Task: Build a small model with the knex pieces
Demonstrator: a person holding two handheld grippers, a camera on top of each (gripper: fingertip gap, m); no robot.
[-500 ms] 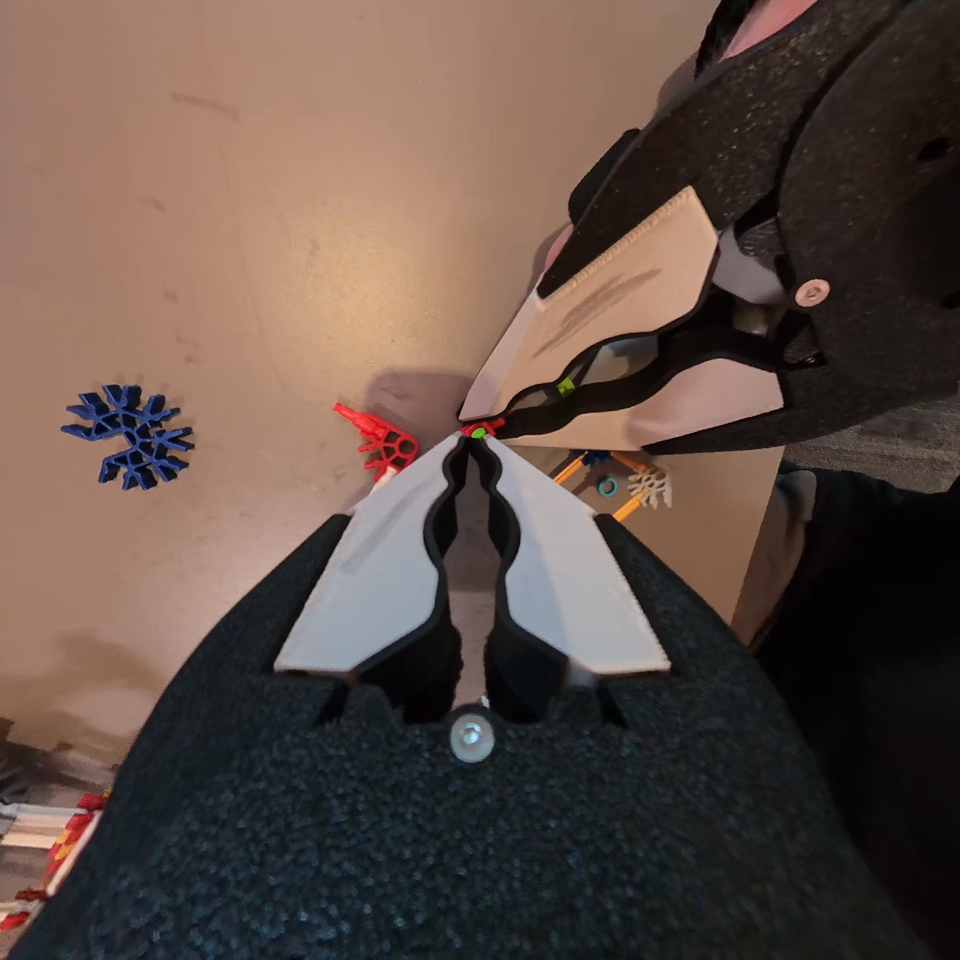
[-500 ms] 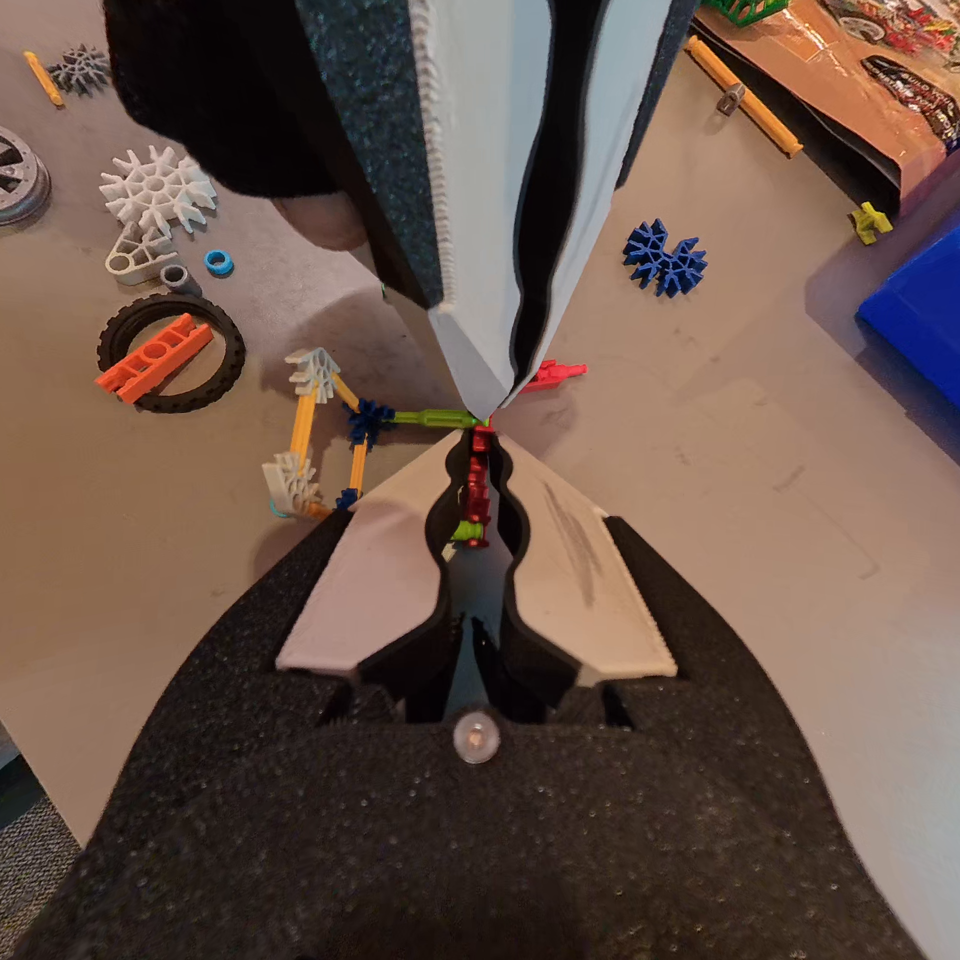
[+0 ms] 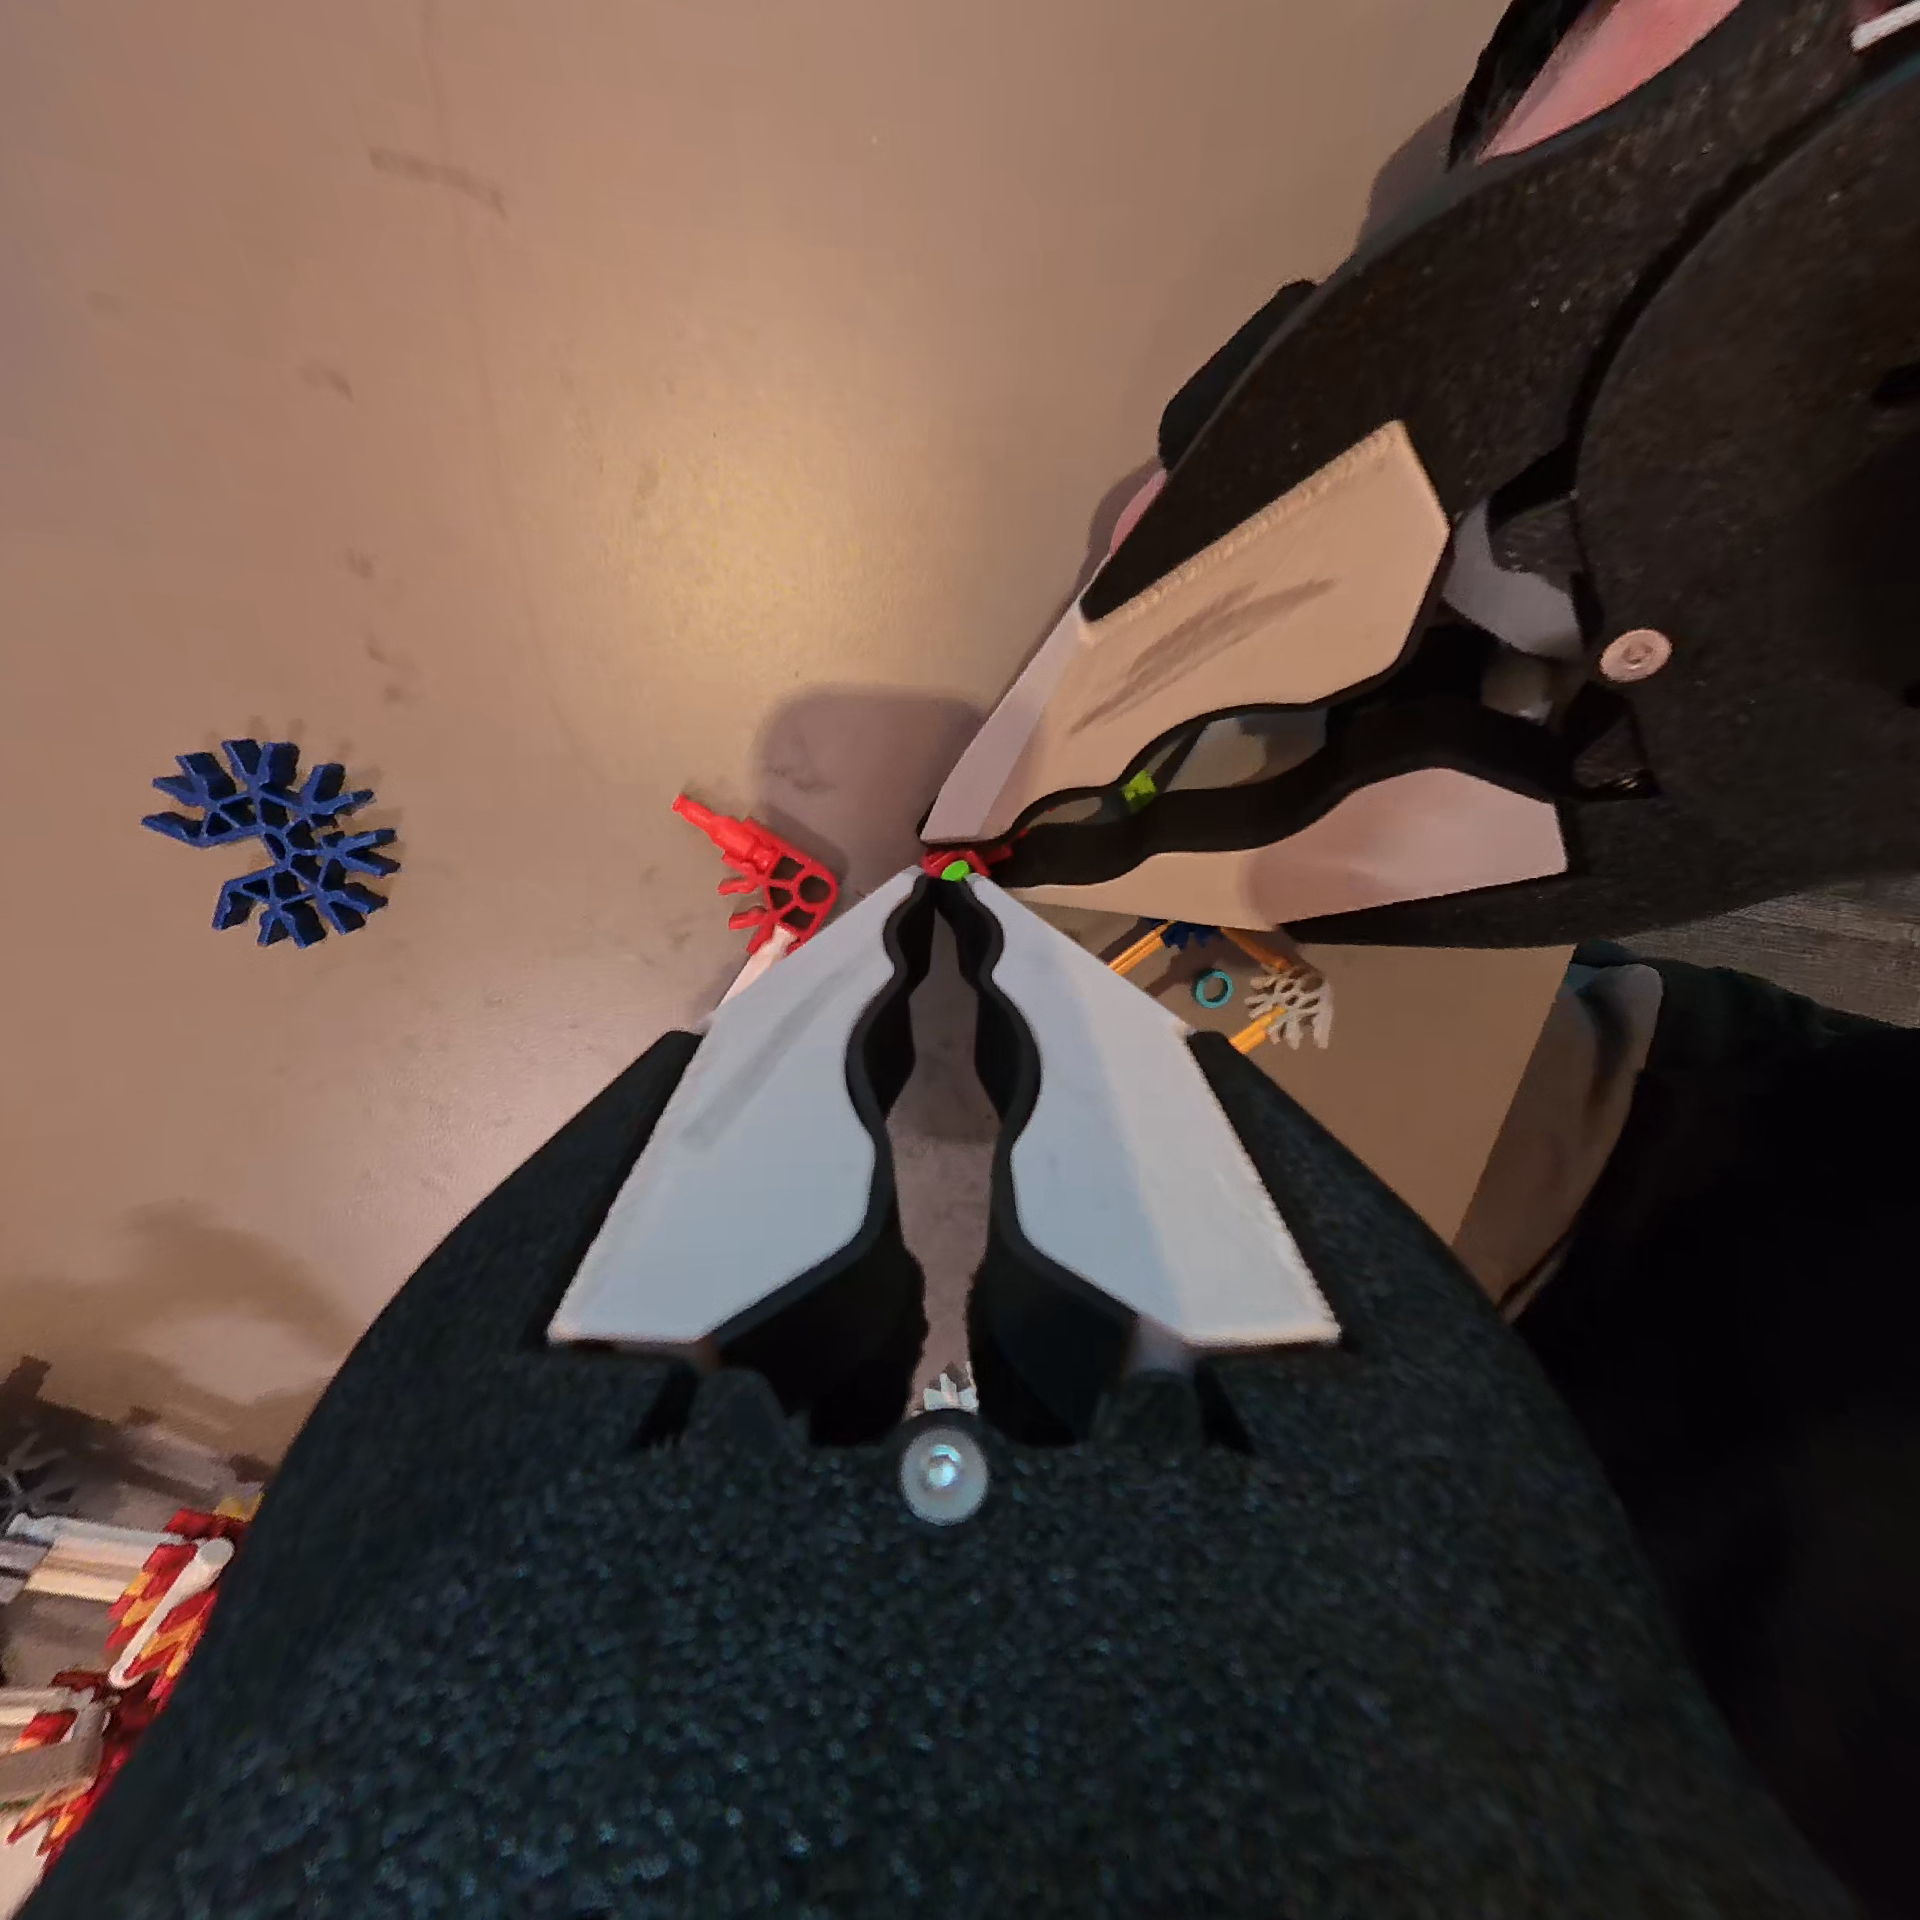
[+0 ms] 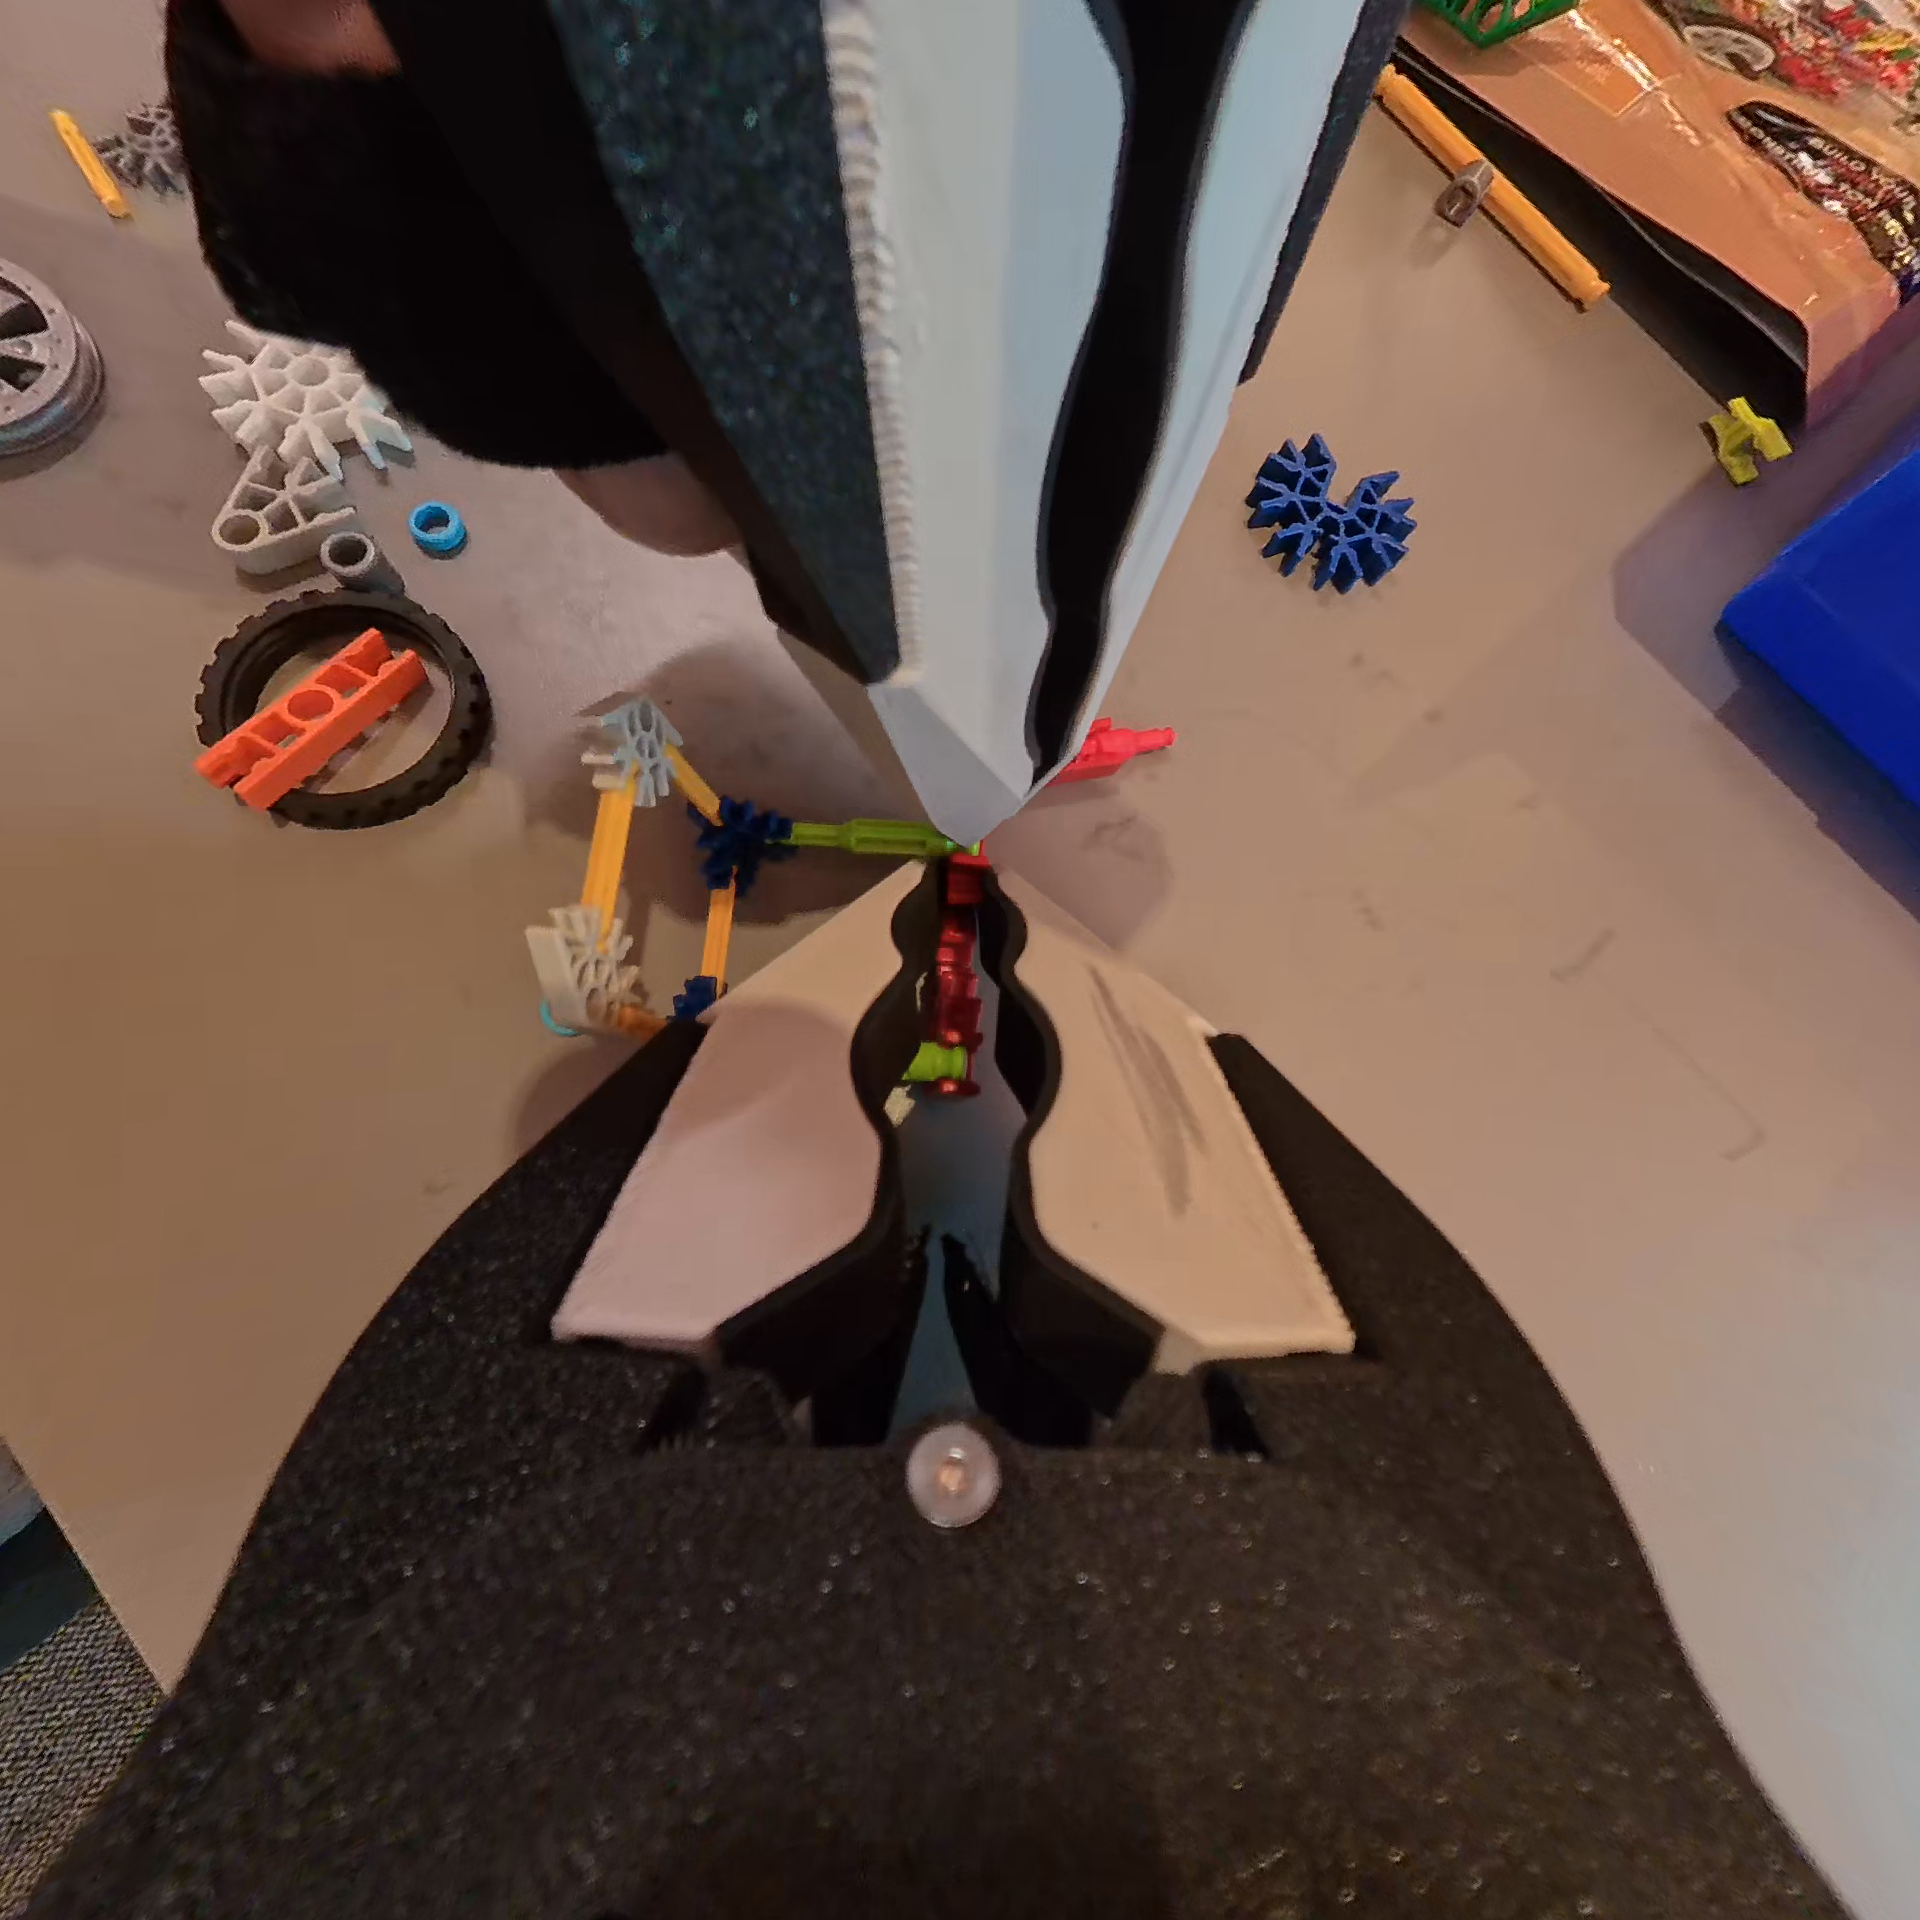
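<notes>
The jaws of the right gripper [image 4: 961, 883] are closed on a dark red connector piece [image 4: 954, 987], which is held lengthwise in the narrow gap between them. A short green stub [image 4: 932, 1065] is seen beside the red piece, deep inside the gap. The jaws of the left gripper [image 3: 940, 883] are pressed together at their tips on the end of a green rod [image 4: 862, 836]; only a small green dot of that rod, with red plastic around it, is seen in the left wrist view. The tips of both grippers meet at this one point, above the table [image 4: 1455, 935].

The green rod is joined at its far end to a dark blue connector [image 4: 736, 840], which belongs to a small frame of yellow rods [image 4: 606, 852] and white connectors. A loose red connector [image 3: 774, 878] lies on the table just beside the left jaws. A blue double snowflake piece [image 3: 275, 842] lies well apart. Near the frame, a black tyre [image 4: 343, 717] with an orange piece [image 4: 312, 717] across it, a white snowflake piece [image 4: 301, 405] and a small blue ring [image 4: 436, 528] are placed. A blue box [image 4: 1839, 613] is seen at the right edge.
</notes>
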